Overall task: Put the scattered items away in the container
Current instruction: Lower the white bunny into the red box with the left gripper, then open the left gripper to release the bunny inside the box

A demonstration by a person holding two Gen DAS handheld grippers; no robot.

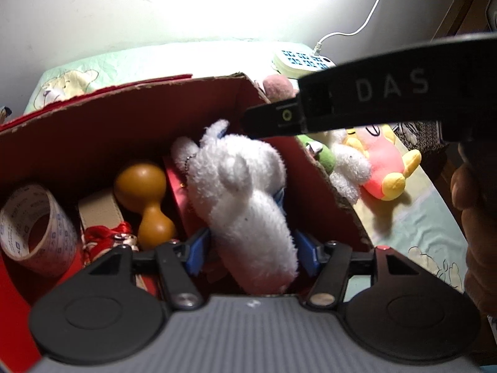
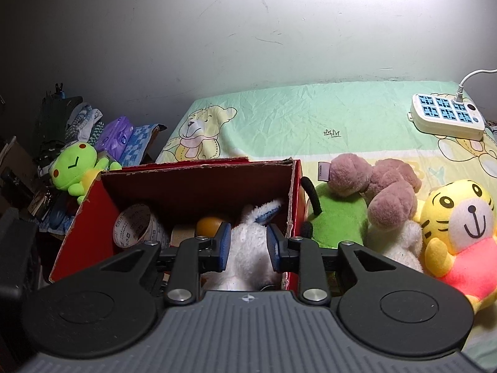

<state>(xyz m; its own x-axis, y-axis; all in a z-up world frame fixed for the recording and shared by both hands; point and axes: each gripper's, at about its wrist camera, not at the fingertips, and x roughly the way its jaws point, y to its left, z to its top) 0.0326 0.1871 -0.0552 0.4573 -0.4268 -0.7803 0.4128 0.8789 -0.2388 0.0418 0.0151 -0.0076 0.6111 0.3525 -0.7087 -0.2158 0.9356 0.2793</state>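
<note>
One fluffy white plush toy (image 1: 245, 199) lies in one red cardboard box (image 1: 93, 130), flanked loosely by the left gripper (image 1: 251, 248) and squeezed by the right gripper (image 2: 248, 242).

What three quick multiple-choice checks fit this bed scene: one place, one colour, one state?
1. Where is the tape roll?
A. inside the red box
B. on the sheet
C. on the power strip

2. What colour is the gourd-shaped piece in the box?
A. blue
B. green
C. orange-brown

3. What is the state of the power strip?
A. nothing plugged in
B. one white plug in it
C. every socket filled

Key:
1. A, the roll stands against the box's inner wall.
2. C, it looks orange-brown in both views.
3. B, a single white plug and cable sit at its far corner.
</note>
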